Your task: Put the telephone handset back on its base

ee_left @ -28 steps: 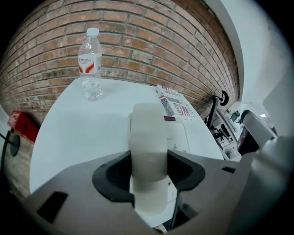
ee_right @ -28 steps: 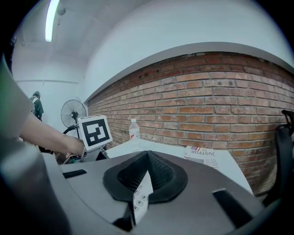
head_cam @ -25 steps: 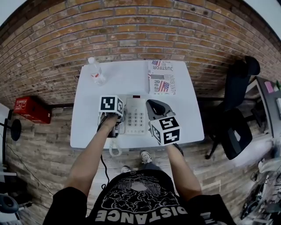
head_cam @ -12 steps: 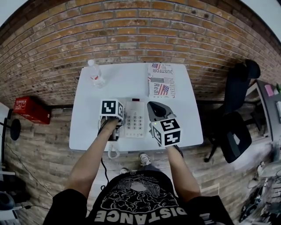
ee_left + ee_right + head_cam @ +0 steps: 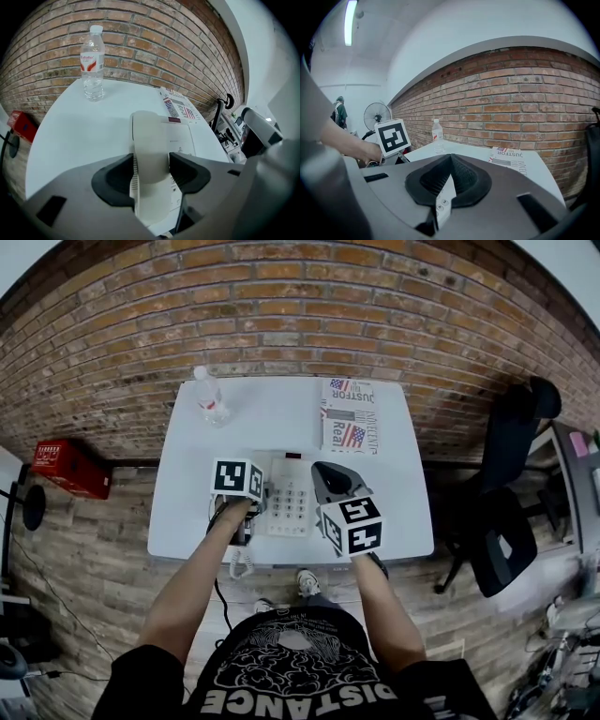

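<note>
A cream desk telephone base (image 5: 289,498) sits mid-table. Its handset (image 5: 149,136) lies along the base's left side, pointing away from me. My left gripper (image 5: 248,507) (image 5: 151,161) straddles the handset, one dark pad on each side. Its jaws are opening and the pads no longer squeeze it. In the head view the marker cube hides most of the handset. My right gripper (image 5: 330,479) (image 5: 449,176) hovers over the base's right edge, shut and holding nothing. The keypad (image 5: 443,206) shows below its pads.
A water bottle (image 5: 210,397) (image 5: 93,63) stands at the white table's (image 5: 187,484) back left. A newspaper (image 5: 348,415) lies back right. The coiled cord (image 5: 242,561) hangs off the front edge. A red box (image 5: 70,468) is left on the floor, a black chair (image 5: 506,512) right.
Both grippers stay where they were relative to the telephone. Only the head view has drifted a little, so the table sits slightly lower in the picture.
</note>
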`<state>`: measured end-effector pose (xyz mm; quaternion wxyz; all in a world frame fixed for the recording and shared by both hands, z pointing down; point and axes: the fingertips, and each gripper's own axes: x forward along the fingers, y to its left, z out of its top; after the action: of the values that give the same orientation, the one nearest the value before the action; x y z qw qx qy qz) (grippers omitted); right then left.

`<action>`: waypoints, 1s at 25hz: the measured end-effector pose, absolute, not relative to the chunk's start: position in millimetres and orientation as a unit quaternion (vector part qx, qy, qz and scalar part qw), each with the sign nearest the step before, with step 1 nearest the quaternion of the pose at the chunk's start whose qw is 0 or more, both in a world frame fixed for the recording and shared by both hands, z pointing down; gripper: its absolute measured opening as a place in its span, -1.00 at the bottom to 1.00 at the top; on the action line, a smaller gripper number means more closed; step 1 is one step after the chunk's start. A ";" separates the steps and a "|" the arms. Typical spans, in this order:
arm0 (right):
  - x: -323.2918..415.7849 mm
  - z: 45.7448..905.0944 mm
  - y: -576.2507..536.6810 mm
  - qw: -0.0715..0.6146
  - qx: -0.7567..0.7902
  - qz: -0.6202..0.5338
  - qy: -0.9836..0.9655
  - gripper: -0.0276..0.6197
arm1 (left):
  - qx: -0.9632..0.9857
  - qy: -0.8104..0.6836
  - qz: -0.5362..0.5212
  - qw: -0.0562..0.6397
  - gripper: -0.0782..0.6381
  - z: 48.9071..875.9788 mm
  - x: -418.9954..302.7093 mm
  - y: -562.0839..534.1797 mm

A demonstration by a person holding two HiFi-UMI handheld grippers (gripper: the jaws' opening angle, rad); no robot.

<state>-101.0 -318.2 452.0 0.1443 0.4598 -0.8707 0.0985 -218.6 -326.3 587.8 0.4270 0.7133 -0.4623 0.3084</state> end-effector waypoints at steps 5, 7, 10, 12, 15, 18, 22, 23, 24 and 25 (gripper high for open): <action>-97.0 447.3 -320.6 0.145 0.459 0.093 -0.872 -0.91 | 0.732 -0.465 0.298 0.399 -0.10 574.4 -224.3 -332.3; -94.0 445.9 -321.7 0.145 0.459 0.092 -0.872 -0.91 | 0.740 -0.468 0.280 0.393 -0.10 565.1 -225.5 -335.9; -90.3 441.7 -324.0 0.143 0.460 0.089 -0.872 -0.91 | 0.759 -0.471 0.252 0.374 -0.10 545.9 -224.5 -342.7; -89.4 436.4 -326.3 0.140 0.460 0.087 -0.873 -0.91 | 0.772 -0.472 0.236 0.353 -0.10 530.0 -224.4 -347.3; -88.5 427.2 -329.6 0.135 0.459 0.080 -0.874 -0.91 | 0.792 -0.478 0.215 0.314 -0.13 502.0 -224.8 -353.7; -88.9 417.2 -332.5 0.130 0.457 0.073 -0.877 -0.91 | 0.814 -0.483 0.187 0.261 -0.16 467.9 -224.2 -359.6; -90.9 400.2 -334.7 0.121 0.455 0.060 -0.880 -0.91 | 0.844 -0.484 0.135 0.187 -0.29 414.4 -224.7 -361.8; -90.9 395.6 -335.0 0.119 0.454 0.057 -0.881 -0.91 | 0.847 -0.487 0.129 0.173 -0.35 404.0 -226.6 -361.3; -91.0 391.2 -335.2 0.116 0.454 0.054 -0.882 -0.91 | 0.848 -0.489 0.124 0.159 -0.37 394.2 -228.7 -360.4; -91.2 387.3 -335.4 0.114 0.453 0.051 -0.883 -0.91 | 0.851 -0.491 0.117 0.145 -0.37 384.5 -230.9 -359.3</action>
<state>-91.2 -335.4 387.3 0.1145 0.4525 -0.8829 0.0507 -230.9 -359.3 384.5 0.1453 0.8510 -0.4909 0.1172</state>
